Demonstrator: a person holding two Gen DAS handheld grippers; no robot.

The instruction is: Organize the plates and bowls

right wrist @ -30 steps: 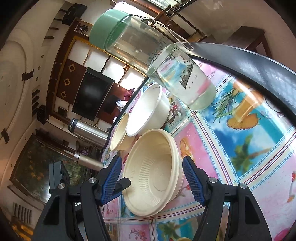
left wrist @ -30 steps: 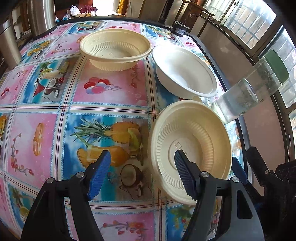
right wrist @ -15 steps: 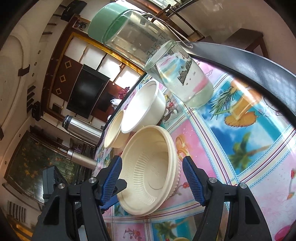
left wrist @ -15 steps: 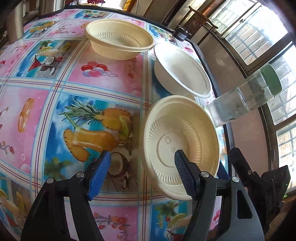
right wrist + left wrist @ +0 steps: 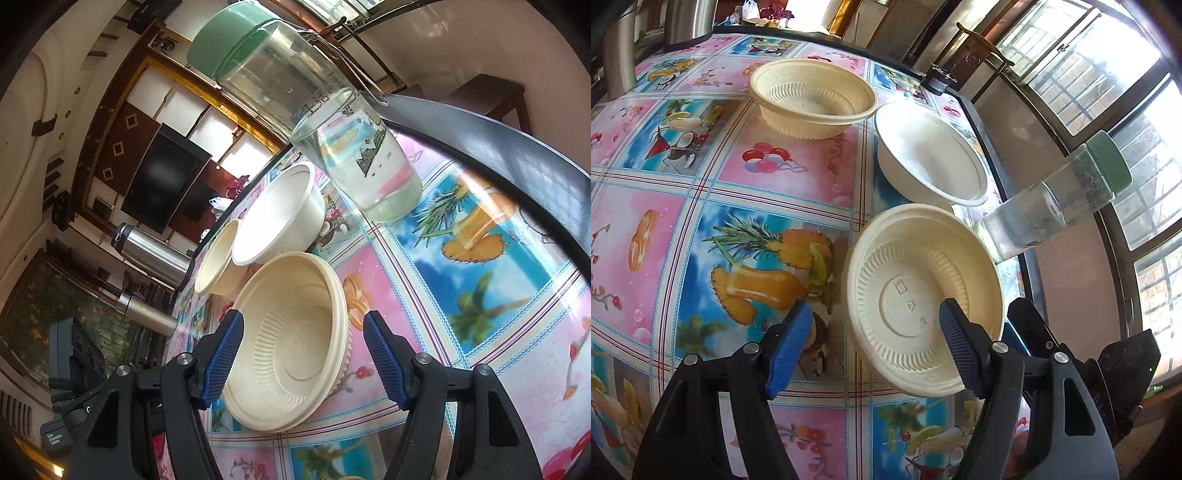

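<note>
Three bowls (image 5: 923,288) empty; bottle (image 5: 1052,206) part-filled.

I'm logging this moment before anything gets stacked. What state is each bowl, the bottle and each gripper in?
Near cream bowl: upright, empty, not gripped.
White bowl: upright, empty.
Far cream bowl: upright, empty.
Bottle: upright, capped, partly filled with clear liquid.
Left gripper: jaws open, straddling the near bowl's rim.
Right gripper: jaws open around the near bowl.
</note>
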